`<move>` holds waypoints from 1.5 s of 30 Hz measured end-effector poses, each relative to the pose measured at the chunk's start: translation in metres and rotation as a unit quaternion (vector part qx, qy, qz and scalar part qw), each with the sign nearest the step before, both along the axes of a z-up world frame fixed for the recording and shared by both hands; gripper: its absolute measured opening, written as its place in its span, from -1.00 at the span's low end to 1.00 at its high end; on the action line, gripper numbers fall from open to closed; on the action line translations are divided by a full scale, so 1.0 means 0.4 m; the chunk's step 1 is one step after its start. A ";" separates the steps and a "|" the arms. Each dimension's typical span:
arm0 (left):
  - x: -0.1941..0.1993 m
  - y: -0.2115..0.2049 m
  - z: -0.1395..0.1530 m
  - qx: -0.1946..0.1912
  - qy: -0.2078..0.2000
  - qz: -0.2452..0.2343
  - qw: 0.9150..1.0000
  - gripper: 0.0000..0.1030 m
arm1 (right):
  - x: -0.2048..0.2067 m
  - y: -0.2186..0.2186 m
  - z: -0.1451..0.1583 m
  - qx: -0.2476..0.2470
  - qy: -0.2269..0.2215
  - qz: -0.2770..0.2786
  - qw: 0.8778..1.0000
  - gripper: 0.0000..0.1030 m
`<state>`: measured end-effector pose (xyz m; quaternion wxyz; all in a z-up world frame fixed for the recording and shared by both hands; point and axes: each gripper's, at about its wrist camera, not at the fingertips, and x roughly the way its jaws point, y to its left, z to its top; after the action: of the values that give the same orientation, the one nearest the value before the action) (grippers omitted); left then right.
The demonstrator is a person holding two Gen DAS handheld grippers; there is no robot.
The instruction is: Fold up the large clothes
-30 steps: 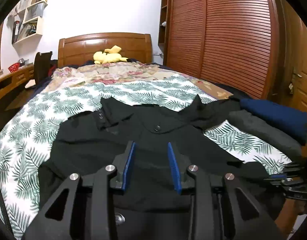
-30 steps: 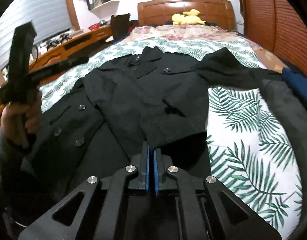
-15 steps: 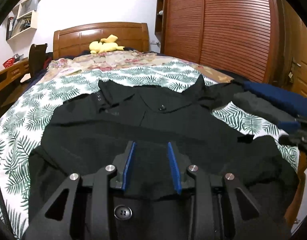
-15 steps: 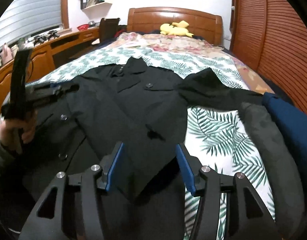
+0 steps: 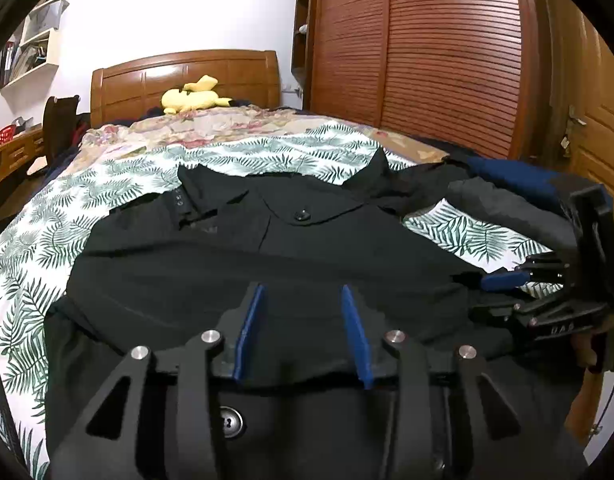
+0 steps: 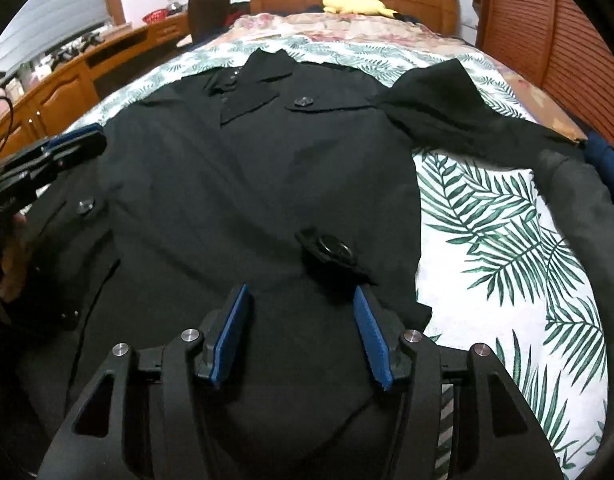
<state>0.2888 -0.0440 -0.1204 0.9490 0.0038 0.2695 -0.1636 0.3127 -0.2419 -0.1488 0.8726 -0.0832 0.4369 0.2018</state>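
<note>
A large black buttoned coat (image 5: 267, 264) lies front up on the bed, collar toward the headboard. One sleeve is folded down over its front, and the cuff strap (image 6: 327, 248) lies just ahead of my right gripper (image 6: 299, 292). That gripper is open, low over the folded sleeve, its pads clear of the cloth. My left gripper (image 5: 302, 292) hovers over the coat's lower front with its jaws opening. A fold edge runs beneath its pads, which press on nothing. The other sleeve (image 6: 447, 108) spreads to the right. Each gripper shows in the other's view: right gripper (image 5: 503, 280), left gripper (image 6: 67, 148).
The bed has a palm-leaf sheet (image 6: 487, 240). Folded grey clothes (image 5: 503, 208) and navy clothes (image 5: 515, 176) lie along its right edge. A yellow plush toy (image 5: 193, 94) sits by the headboard. A wooden wardrobe (image 5: 427, 60) stands on the right and a desk (image 6: 67, 80) on the left.
My right gripper opened, let go of the black cloth and moved in lower over the coat. The left gripper sank closer to the coat and its pads parted slightly.
</note>
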 end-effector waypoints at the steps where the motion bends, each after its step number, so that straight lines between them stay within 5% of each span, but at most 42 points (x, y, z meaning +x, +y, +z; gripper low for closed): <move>1: -0.003 0.002 0.006 0.001 -0.004 0.002 1.000 -0.21 | -0.002 -0.005 0.015 0.005 -0.003 0.002 1.000 0.07; 8: -0.014 0.035 0.038 -0.017 -0.019 0.002 1.000 -0.05 | 0.017 -0.037 0.132 -0.001 -0.059 -0.001 0.998 0.34; 14: -0.013 0.066 0.045 -0.017 -0.022 0.020 0.999 -0.04 | 0.160 -0.088 0.171 -0.006 -0.071 -0.050 0.996 0.40; 24: -0.003 0.095 0.036 -0.024 -0.014 0.027 0.999 -0.04 | 0.418 -0.194 0.083 0.006 -0.024 -0.149 0.988 0.40; 40: 0.014 0.096 0.022 -0.026 -0.003 0.021 0.999 -0.04 | 0.577 -0.286 -0.034 0.007 0.070 -0.269 0.961 0.40; 41: 0.013 0.096 0.023 -0.026 -0.003 0.020 0.999 -0.04 | 0.581 -0.285 -0.032 0.008 0.068 -0.267 0.961 0.36; 45: 0.011 0.100 0.022 -0.030 -0.003 0.021 0.999 -0.04 | 0.588 -0.275 -0.019 0.003 0.056 -0.246 0.968 -0.78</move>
<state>0.2934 -0.0040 -0.1115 0.9528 -0.0297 0.2617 -0.1511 0.5478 -0.3520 -0.1565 0.8698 0.0412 0.4916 -0.0130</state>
